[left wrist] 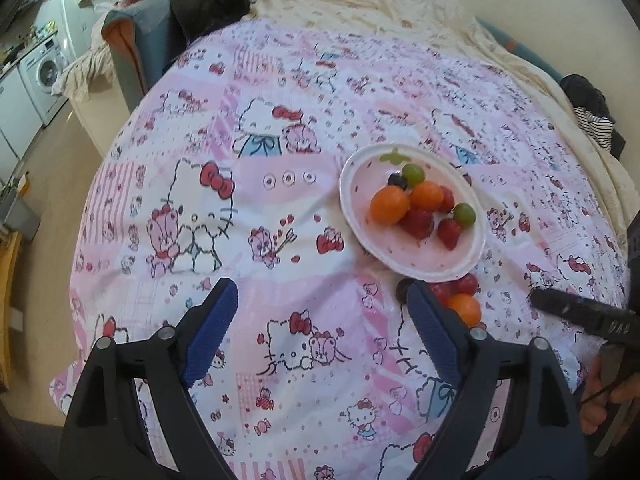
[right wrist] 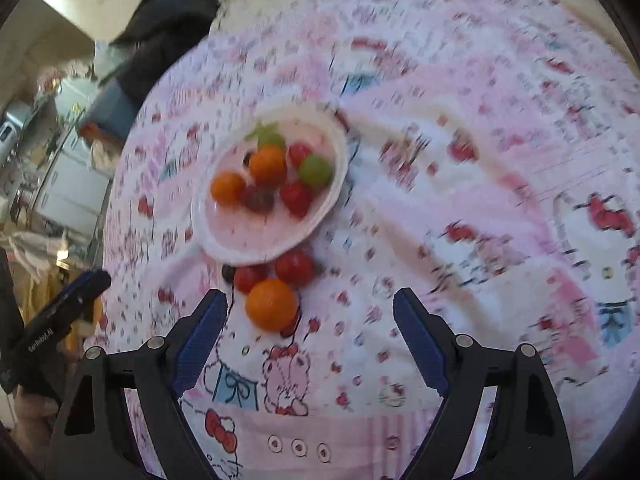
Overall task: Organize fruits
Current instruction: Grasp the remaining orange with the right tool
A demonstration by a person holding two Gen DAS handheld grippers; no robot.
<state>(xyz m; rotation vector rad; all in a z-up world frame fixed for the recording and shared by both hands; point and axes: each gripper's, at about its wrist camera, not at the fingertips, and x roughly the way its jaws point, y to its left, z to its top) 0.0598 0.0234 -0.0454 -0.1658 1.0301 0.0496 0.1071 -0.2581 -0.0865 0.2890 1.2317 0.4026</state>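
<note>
A pink plate [left wrist: 420,264] [right wrist: 256,240] sits on the patterned bedspread and holds oranges [left wrist: 389,205], strawberries [left wrist: 448,232], green grapes [left wrist: 464,213] and a dark berry. Beside its near rim lie a loose orange [left wrist: 464,308] [right wrist: 271,304], red strawberries [left wrist: 466,285] [right wrist: 294,266] and a dark berry [right wrist: 228,272]. My left gripper [left wrist: 324,324] is open and empty, left of the loose fruit. My right gripper [right wrist: 310,320] is open and empty, with the loose orange just ahead of its left finger [right wrist: 202,332]. It also shows at the right of the left wrist view [left wrist: 580,312].
The pink cartoon-cat bedspread [left wrist: 280,216] covers the bed, with a cream blanket [left wrist: 360,0] at the far end. A washing machine [left wrist: 44,72] and cabinets stand far left. Dark clothes [left wrist: 592,112] lie at the right edge. The right wrist view is motion-blurred.
</note>
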